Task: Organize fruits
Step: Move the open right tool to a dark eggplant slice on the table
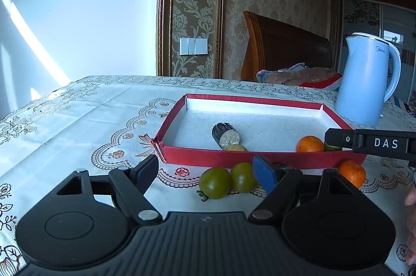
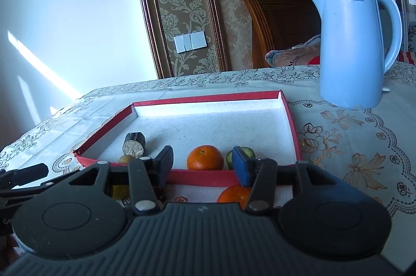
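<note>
A shallow red tray [image 1: 197,157] [image 2: 202,175] lies on the table. Inside it are an orange [image 1: 309,144] [image 2: 205,157], a green fruit [image 1: 331,147] [image 2: 230,159], a small yellowish fruit [image 1: 236,148] [image 2: 126,159] and a dark cut cylinder [image 1: 225,134] [image 2: 134,144]. In front of the tray lie two green tomatoes [image 1: 215,183] [image 1: 243,177] and a second orange [image 1: 352,173] [image 2: 232,195]. My left gripper [image 1: 208,172] is open and empty above the tomatoes. My right gripper [image 2: 205,164] is open and empty at the tray's near rim, above the loose orange.
A light blue kettle [image 1: 366,78] [image 2: 356,44] stands to the right behind the tray. The table has a lace-patterned cloth [image 1: 78,120] [image 2: 351,146]. A wooden headboard [image 1: 283,47] and bedding are behind the table.
</note>
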